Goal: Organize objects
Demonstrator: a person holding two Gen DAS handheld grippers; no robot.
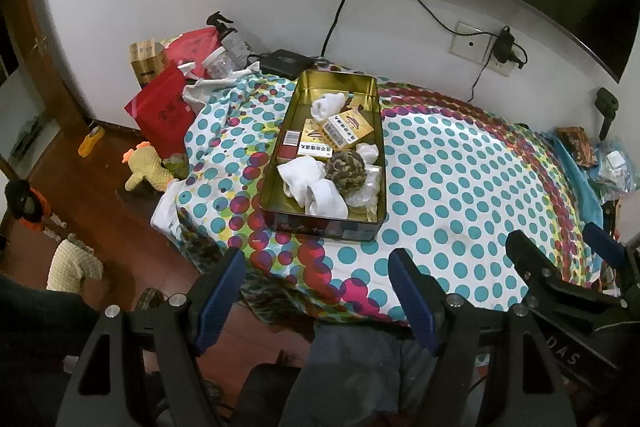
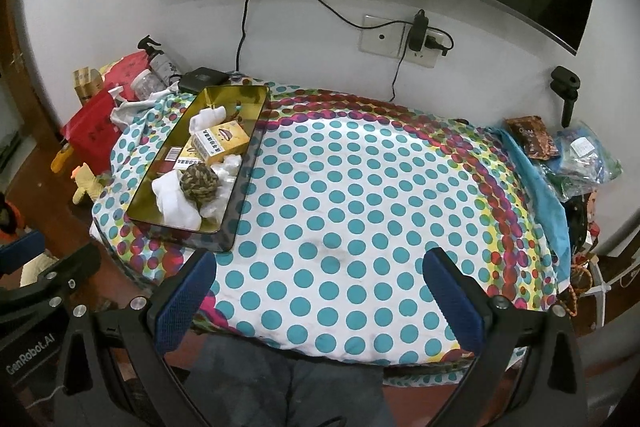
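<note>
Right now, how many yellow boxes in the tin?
2: one yellow box mid-tin, tilted atop the other just left of it. More may hide beneath the white cloths.

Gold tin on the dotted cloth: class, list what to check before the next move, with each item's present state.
1. Left tongs open, holding nothing: ok.
2. Right tongs open, holding nothing: ok.
3. Gold tin has no lid on, contents reachable: ok.
4. Rope ball inside the tin, lying on top: ok.
5. Dotted cloth bare between tongs and tin: ok.
6. Whether anything lies hidden under the white cloths: cannot tell.
</note>
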